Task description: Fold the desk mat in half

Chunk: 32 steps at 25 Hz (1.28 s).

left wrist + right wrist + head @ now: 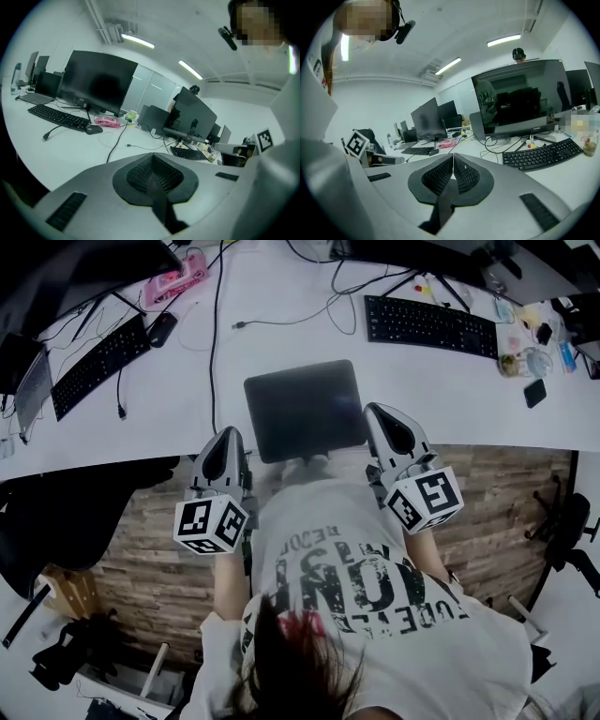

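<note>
Dark grey and flat, the desk mat [302,409] lies on the white bench [281,298] right in front of the person, its near edge at the bench's edge. It looks nearly square, which could mean it is already doubled over, but from above I cannot tell one layer from two, so I would not call the fold done or undone. The left gripper [228,435] sits off the mat's near left corner and the right gripper [379,414] just beside its near right corner. Both have their jaws clenched with nothing between them, and neither is touching the mat as far as I can see. If the fold remains to be made, a near corner has to be taken up first and carried across to the far edge. Around the mat the bench is busy: a black keyboard [429,326] to the right, another keyboard [98,362] with a mouse [161,329] to the left, and loose cables [214,343]. Monitors [518,96] stand along the back under strip lights [137,41], and the floor [150,549] is wood plank.
</note>
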{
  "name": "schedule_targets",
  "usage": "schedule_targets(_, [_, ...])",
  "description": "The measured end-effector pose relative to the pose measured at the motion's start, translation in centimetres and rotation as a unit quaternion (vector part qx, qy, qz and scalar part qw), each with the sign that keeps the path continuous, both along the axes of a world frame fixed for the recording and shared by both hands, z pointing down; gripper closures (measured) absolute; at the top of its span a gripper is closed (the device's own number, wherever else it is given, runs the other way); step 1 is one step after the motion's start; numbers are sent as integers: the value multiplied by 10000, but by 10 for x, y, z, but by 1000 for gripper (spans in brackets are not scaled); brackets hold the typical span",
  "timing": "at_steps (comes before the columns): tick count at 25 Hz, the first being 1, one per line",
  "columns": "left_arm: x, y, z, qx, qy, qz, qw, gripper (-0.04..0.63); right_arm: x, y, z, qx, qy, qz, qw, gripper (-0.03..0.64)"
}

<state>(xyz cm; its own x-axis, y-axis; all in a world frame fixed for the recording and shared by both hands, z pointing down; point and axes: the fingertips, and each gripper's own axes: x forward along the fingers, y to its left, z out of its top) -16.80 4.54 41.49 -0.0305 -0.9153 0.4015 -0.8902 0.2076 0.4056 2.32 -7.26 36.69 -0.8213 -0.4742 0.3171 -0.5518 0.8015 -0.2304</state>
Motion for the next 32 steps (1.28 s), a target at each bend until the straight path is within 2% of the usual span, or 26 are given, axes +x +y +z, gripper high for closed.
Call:
schedule_targets(8, [17, 19, 45, -630, 443, 217, 9968, 598, -1, 8, 9, -163, 80, -110, 9998, 615])
schedule_targets(9, [20, 22, 52, -716, 533, 242, 9957, 584, -2, 9, 10, -180, 90, -123, 9997, 615])
schedule_targets(10, [23, 25, 59, -806, 641, 285, 9943, 501, -2, 11, 11, -199, 104, -136, 9997, 615])
schedule_targets(11, [26, 28, 65, -890, 760, 331, 9926, 480, -2, 12, 13, -219, 118, -150, 9996, 615])
schedule_targets(13, [32, 32, 79, -1030, 988, 375, 9890, 480, -2, 16, 16, -261, 135, -175, 9994, 615])
schedule_targets(19, [49, 45, 126, -1593, 1429, 472, 9757, 442, 2, 23, 23, -383, 173, -185, 9989, 615])
schedule_targets(24, [57, 52, 166, -2031, 1879, 475, 9598, 420, 6, 25, 28, -467, 169, -120, 9987, 615])
schedule_targets(30, [66, 49, 189, -2137, 2433, 496, 9448, 414, 7, 25, 30, -486, 156, -84, 9987, 615])
schedule_targets(32, [69, 49, 188, -2104, 2529, 507, 9430, 450, 8, 25, 29, -490, 138, -42, 9987, 615])
